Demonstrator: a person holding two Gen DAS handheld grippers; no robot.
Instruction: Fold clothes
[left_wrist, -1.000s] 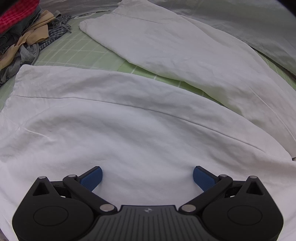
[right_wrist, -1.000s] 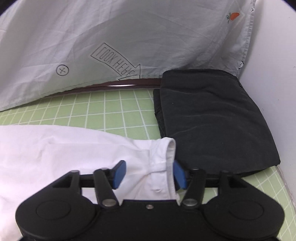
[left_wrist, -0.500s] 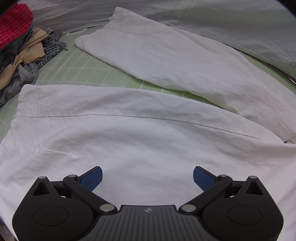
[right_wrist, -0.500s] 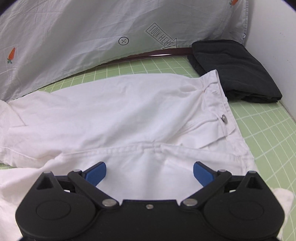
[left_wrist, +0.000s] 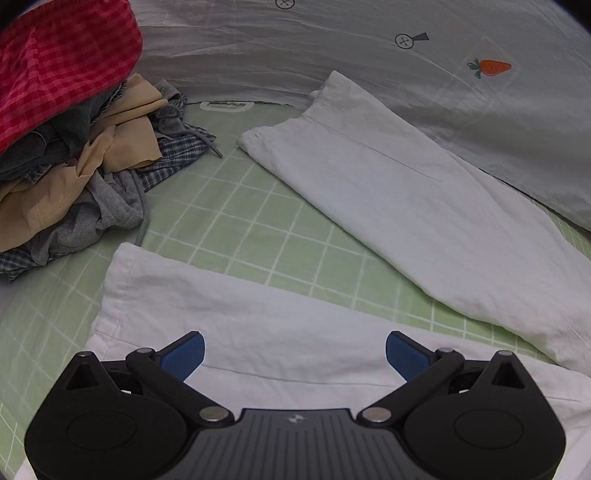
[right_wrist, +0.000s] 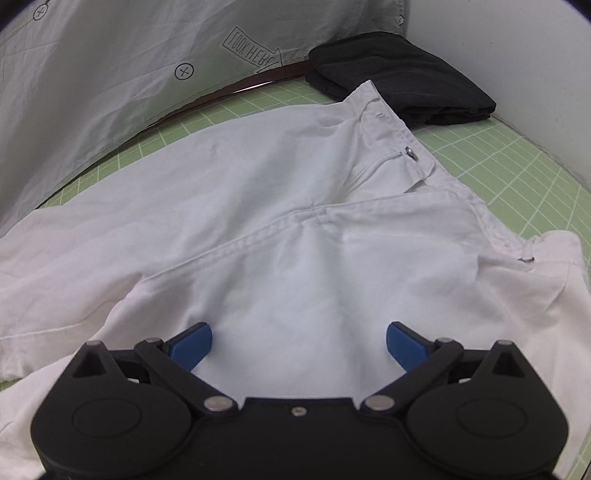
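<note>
White trousers lie spread flat on the green grid mat. In the left wrist view the two legs (left_wrist: 424, 206) fan apart, with the near leg's hem (left_wrist: 122, 280) just ahead of my left gripper (left_wrist: 295, 350), which is open and empty above that leg. In the right wrist view the waistband with its metal button (right_wrist: 410, 152) lies at the far right, and the crotch seam (right_wrist: 310, 214) runs across the middle. My right gripper (right_wrist: 299, 341) is open and empty over the seat of the trousers (right_wrist: 295, 280).
A pile of unfolded clothes (left_wrist: 74, 155) with a red checked piece on top sits at the left. A folded black garment (right_wrist: 402, 77) lies at the far right by the white wall. A grey printed sheet (right_wrist: 129, 70) hangs behind the mat (left_wrist: 236, 221).
My right gripper let go of the waistband, opened and drew back to over the seat. My left gripper drew back toward the near leg's hem, bringing the clothes pile into view.
</note>
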